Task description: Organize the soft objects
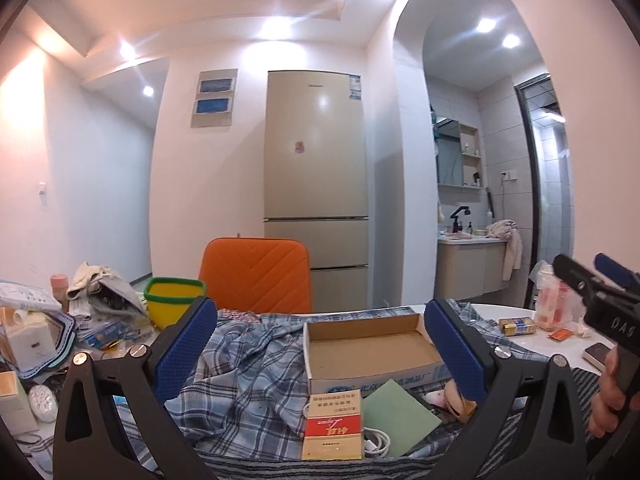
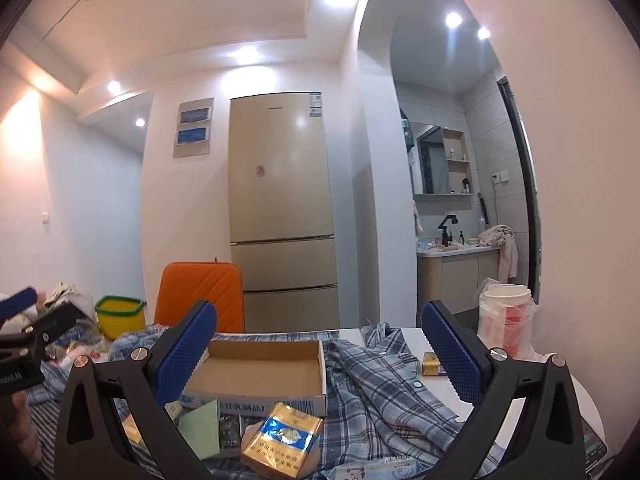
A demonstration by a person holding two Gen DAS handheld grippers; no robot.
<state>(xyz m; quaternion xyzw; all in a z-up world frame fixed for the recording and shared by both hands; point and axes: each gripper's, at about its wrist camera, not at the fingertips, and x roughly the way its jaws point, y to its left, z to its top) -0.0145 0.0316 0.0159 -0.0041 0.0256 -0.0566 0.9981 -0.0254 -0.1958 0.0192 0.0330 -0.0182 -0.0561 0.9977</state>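
A blue plaid shirt (image 1: pixel 248 364) lies crumpled over the table; it also shows in the right wrist view (image 2: pixel 380 384). An empty shallow cardboard box (image 1: pixel 372 348) sits on it, also seen from the right wrist (image 2: pixel 260 372). My left gripper (image 1: pixel 320 352) is open and empty above the shirt and box. My right gripper (image 2: pixel 320 352) is open and empty above the box and shirt. The right gripper's body shows at the right edge of the left wrist view (image 1: pixel 600 304). The left gripper's body shows at the left edge of the right wrist view (image 2: pixel 28 332).
A red-and-white carton (image 1: pixel 334 428), a green card (image 1: pixel 396 416) and a white cable lie near the front. A gold-blue pack (image 2: pixel 282 440) lies by the box. A yellow tub (image 1: pixel 174 300), an orange chair (image 1: pixel 256 276), clutter at left, a bagged cup (image 2: pixel 506 320) at right.
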